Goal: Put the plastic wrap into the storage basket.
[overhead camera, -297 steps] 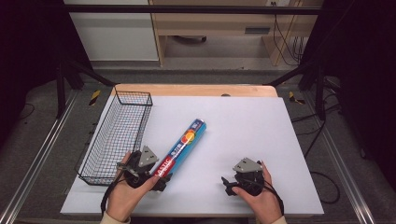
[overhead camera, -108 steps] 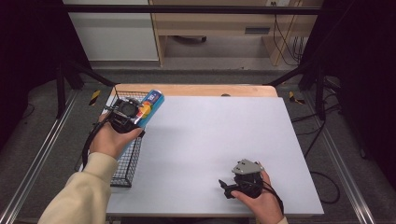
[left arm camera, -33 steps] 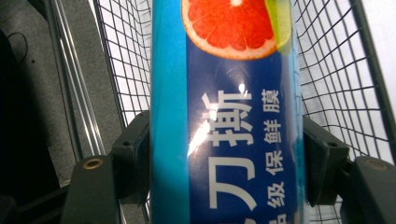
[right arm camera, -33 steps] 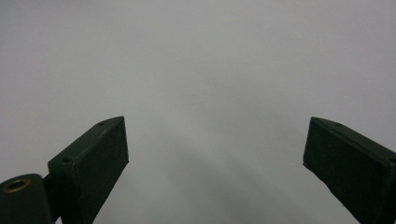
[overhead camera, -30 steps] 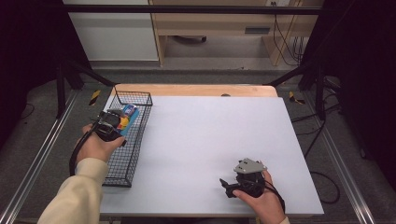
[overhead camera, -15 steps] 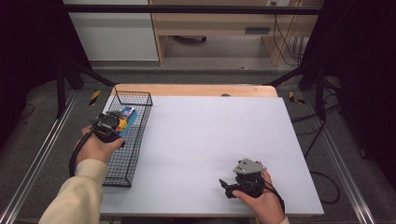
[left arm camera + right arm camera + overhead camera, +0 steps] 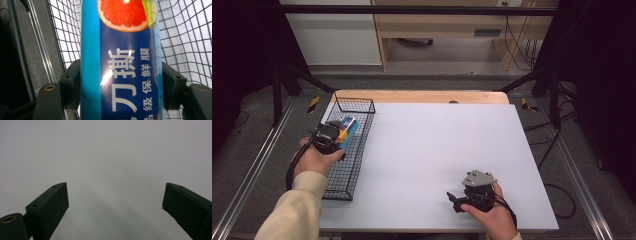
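A long blue box of cling film (image 7: 122, 62) with a grapefruit picture and white lettering lies between the jaws of my left gripper (image 7: 121, 87), which is shut on it. In the high view that left gripper (image 7: 328, 138) holds the box (image 7: 348, 127) over the black wire basket (image 7: 343, 176) at the table's left edge. My right gripper (image 7: 457, 199) rests low on the white table top (image 7: 442, 140) near the front right. Its jaws stand wide apart in the right gripper view (image 7: 115, 202) with nothing between them.
The wire basket's far rim (image 7: 355, 100) sits near the wooden back strip (image 7: 422, 96) of the table. Black frame bars and cables (image 7: 557, 130) run beside the right edge. A metal rail (image 7: 257, 165) runs along the left.
My left gripper has carried the box from over the basket's far end back toward the person and lower into the basket. The right gripper has stayed still.
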Motion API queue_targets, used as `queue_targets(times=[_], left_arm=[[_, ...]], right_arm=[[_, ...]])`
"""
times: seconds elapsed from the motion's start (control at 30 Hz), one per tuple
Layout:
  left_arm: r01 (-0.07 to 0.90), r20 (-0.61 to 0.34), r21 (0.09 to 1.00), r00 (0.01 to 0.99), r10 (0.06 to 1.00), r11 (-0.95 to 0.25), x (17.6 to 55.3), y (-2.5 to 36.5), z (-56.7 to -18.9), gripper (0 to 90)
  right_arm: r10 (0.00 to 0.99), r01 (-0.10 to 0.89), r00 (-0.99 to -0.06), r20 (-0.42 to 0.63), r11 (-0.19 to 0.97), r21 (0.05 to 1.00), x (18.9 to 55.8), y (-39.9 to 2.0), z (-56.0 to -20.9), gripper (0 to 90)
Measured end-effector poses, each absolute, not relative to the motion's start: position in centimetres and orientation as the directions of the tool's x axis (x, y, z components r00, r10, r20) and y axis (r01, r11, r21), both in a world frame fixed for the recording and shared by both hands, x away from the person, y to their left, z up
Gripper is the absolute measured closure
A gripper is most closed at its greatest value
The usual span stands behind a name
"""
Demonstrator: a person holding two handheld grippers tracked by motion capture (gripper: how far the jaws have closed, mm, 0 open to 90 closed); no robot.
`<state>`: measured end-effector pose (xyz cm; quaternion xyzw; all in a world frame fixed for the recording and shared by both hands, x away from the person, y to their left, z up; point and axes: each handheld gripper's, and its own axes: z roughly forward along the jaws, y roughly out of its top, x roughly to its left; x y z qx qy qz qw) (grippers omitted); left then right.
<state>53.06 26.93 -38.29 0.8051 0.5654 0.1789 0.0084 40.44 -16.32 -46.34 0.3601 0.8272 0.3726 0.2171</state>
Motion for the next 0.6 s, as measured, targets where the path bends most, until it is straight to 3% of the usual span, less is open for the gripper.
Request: queue_targets(times=[0.6], left_arm=[[0.919,0.267,0.174,0.302,0.915,-0.354,53.66,27.17,-38.74,31.9]], right_arm=[[0.755,0.431,-0.648,-0.095,0.467,0.772,40.48,-16.31,-46.42,7.1]])
